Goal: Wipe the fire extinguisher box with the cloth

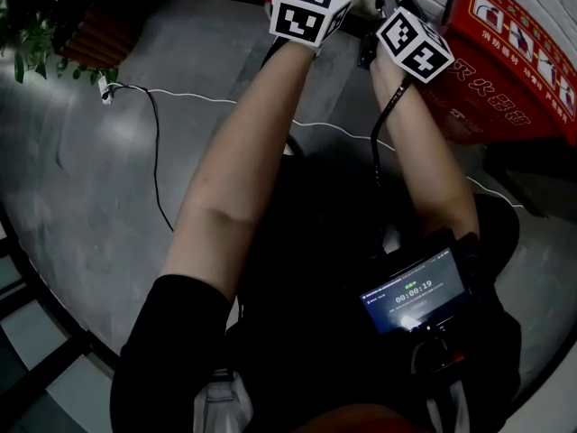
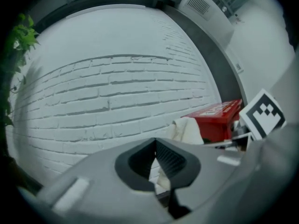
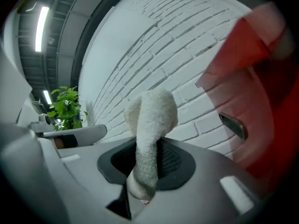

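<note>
The red fire extinguisher box stands against the white brick wall at the upper right of the head view. It fills the right side of the right gripper view, red box, with a dark metal latch on its side. My right gripper is shut on a white fluffy cloth, which sticks up between the jaws just left of the box. My left gripper is shut with nothing in it and faces the brick wall, left of the cloth and the box. Both marker cubes show at the top.
A green plant stands at the far left near the wall, plant. A white cable runs across the grey floor. A screen device hangs at the person's waist. White brick wall lies straight ahead.
</note>
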Demonstrator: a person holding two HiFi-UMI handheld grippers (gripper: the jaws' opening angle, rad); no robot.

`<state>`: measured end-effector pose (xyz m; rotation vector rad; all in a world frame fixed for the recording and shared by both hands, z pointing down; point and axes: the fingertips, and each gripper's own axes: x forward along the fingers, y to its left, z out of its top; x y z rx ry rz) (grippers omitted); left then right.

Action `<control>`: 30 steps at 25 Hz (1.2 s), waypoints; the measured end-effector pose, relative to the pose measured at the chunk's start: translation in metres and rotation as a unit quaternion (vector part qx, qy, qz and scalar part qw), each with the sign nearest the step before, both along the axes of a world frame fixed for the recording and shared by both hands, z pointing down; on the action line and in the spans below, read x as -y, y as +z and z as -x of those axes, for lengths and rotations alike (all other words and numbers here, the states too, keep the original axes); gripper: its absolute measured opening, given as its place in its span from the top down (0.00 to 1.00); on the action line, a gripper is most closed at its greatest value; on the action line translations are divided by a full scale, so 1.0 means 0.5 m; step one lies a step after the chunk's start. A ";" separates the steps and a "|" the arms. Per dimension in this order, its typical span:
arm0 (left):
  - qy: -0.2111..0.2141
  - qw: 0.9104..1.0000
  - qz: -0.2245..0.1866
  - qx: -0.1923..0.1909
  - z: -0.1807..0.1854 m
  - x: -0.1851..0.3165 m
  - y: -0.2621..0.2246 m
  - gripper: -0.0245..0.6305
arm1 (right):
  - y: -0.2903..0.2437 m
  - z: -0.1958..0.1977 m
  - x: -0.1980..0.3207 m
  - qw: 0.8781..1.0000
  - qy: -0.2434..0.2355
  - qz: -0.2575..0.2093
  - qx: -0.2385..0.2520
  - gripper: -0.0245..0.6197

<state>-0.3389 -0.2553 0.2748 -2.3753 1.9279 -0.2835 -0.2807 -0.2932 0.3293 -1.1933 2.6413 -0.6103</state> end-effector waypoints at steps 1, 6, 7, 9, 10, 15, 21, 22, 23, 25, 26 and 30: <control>0.007 1.000 0.005 0.000 -0.003 0.007 0.011 0.96 | 0.009 -0.004 0.007 1.000 0.010 0.006 0.006 0.81; 0.028 1.000 0.012 -0.003 -0.005 0.054 0.047 0.96 | 0.019 -0.025 0.044 0.998 0.056 0.009 0.029 0.81; 0.042 0.999 0.011 -0.005 -0.019 0.061 0.046 0.96 | 0.020 -0.032 0.049 0.997 0.065 0.009 0.031 0.81; 0.075 0.997 0.010 -0.008 -0.049 0.073 0.047 0.96 | 0.025 -0.044 0.057 0.996 0.079 0.011 0.033 0.81; 0.089 0.996 0.009 -0.008 -0.061 0.079 0.047 0.96 | 0.027 -0.049 0.060 0.996 0.084 0.012 0.034 0.81; 0.122 0.992 -0.014 0.009 -0.088 0.100 0.032 0.96 | 0.031 -0.094 0.074 0.989 0.129 0.031 0.065 0.81; 0.167 0.986 -0.025 -0.002 -0.121 0.098 0.024 0.96 | 0.057 -0.137 0.079 0.976 0.180 0.071 0.100 0.82; 0.179 0.984 -0.023 -0.006 -0.129 0.096 0.025 0.96 | 0.061 -0.143 0.078 0.973 0.190 0.077 0.108 0.82; 0.186 0.982 -0.021 -0.008 -0.132 0.096 0.028 0.96 | 0.064 -0.149 0.077 0.969 0.199 0.084 0.117 0.82; 0.181 0.983 -0.021 -0.002 -0.126 0.101 0.030 0.96 | 0.072 -0.158 0.074 0.961 0.216 0.099 0.139 0.82; 0.179 0.984 -0.022 0.002 -0.124 0.103 0.028 0.96 | 0.079 -0.163 0.072 0.957 0.223 0.109 0.151 0.82; 0.194 0.981 -0.015 0.020 -0.142 0.103 0.037 0.96 | 0.111 -0.192 0.069 0.932 0.248 0.146 0.219 0.82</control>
